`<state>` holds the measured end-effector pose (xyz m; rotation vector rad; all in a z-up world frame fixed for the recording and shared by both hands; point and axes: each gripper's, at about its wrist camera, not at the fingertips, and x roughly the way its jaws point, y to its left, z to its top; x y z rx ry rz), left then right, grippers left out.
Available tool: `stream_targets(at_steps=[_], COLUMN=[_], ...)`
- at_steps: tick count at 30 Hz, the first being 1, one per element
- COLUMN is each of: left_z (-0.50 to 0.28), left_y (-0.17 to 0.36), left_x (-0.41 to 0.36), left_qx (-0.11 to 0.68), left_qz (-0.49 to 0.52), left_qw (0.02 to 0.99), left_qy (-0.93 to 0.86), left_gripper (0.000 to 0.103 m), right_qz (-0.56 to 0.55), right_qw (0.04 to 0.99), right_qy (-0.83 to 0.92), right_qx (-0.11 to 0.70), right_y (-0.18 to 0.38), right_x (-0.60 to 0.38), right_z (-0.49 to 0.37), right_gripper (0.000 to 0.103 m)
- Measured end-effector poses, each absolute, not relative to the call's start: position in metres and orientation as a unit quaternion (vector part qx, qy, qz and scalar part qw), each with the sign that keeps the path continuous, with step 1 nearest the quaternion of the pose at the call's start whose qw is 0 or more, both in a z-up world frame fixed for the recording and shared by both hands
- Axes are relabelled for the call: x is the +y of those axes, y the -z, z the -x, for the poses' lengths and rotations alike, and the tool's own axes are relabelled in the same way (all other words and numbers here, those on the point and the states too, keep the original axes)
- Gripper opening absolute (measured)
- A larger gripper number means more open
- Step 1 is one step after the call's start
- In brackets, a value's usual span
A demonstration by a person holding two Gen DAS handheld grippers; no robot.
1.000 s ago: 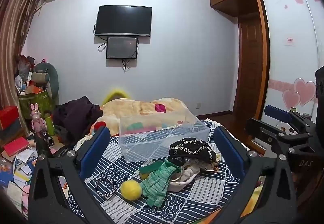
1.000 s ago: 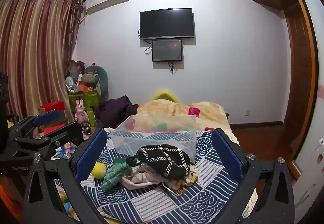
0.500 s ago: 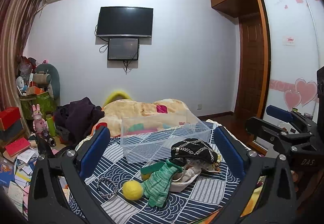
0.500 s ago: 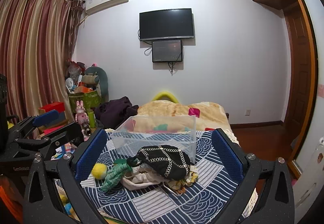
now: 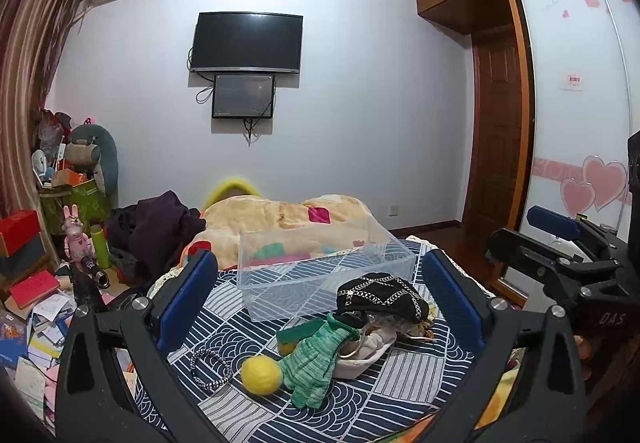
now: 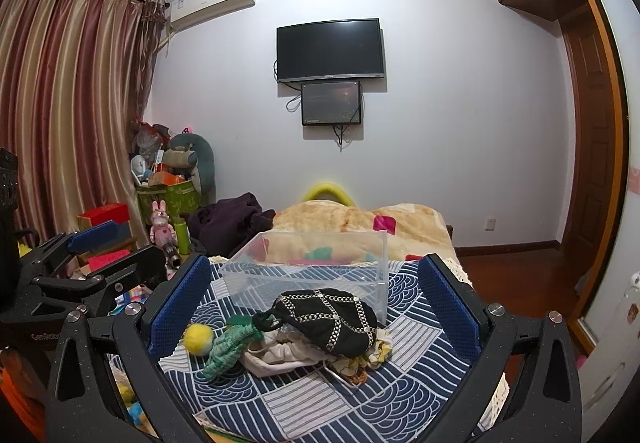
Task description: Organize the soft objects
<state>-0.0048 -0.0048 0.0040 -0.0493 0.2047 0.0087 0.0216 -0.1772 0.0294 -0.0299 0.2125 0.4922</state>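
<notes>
Left wrist view: left gripper [image 5: 320, 303] wide open, empty. Green knit glove [image 5: 316, 367] lies at 6 o'clock between the fingers, long axis toward 1 o'clock, beside the yellow ball [image 5: 262, 375]; clear bin [image 5: 320, 283] at 12. Right gripper [image 6: 316, 303] likewise open, empty, farther.

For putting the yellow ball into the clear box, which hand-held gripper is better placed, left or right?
Probably the left hand-held gripper. In its view the yellow ball lies near the middle between its open fingers, while in the right hand-held gripper's view it sits beside the left finger. The clear box is straight ahead.
</notes>
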Motion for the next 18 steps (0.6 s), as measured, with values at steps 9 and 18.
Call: stream_targets(at_steps=[9,18], left_z=[0.0054,0.0054], left_y=[-0.0043,-0.0044], left_x=[-0.005,-0.0055], left_qx=[0.101,0.1], left_qz=[0.024,0.023], left_qw=[0.995,0.995], left_qy=[-0.004,-0.005], left_gripper=[0.103,0.103], right_qz=[0.015,0.015], right_qw=[0.964,0.964], right_qy=[-0.243,-0.244], right_qx=[0.104,0.102], right_y=[-0.03,-0.033], right_x=[-0.1769,-0.1772], right_z=[-0.021,-0.0196], right_gripper=[0.103,0.103])
